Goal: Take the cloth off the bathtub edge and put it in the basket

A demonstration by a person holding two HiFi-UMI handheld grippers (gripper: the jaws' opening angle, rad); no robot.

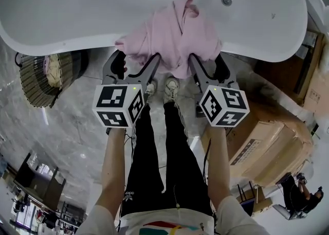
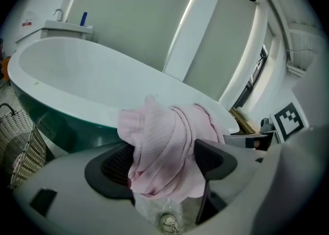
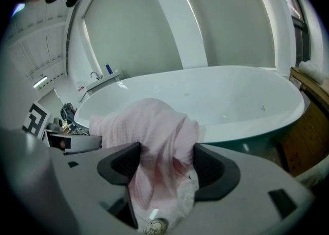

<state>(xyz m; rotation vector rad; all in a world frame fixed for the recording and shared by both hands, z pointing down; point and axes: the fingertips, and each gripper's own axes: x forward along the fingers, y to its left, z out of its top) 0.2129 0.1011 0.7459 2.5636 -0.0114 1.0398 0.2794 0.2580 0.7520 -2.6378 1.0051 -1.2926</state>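
A pink cloth [image 1: 175, 33] hangs bunched over the near rim of the white bathtub [image 1: 61, 46], its lower folds drooping outside the tub. My left gripper [image 1: 134, 61] stands open around the cloth's left hanging part. My right gripper [image 1: 209, 64] stands open around the right part. In the left gripper view the cloth [image 2: 164, 151] fills the gap between the wide dark pads. The right gripper view shows the cloth [image 3: 154, 141] between its pads the same way. A dark wicker basket [image 1: 41, 79] stands on the floor to the left, under the tub's rim.
The basket [image 2: 20, 141] holds some pale fabric. Cardboard boxes [image 1: 267, 141] are stacked at the right, close to the tub. The person's shoes [image 1: 169, 90] stand on the marble floor just below the cloth. A tap [image 2: 57, 14] sits at the tub's far end.
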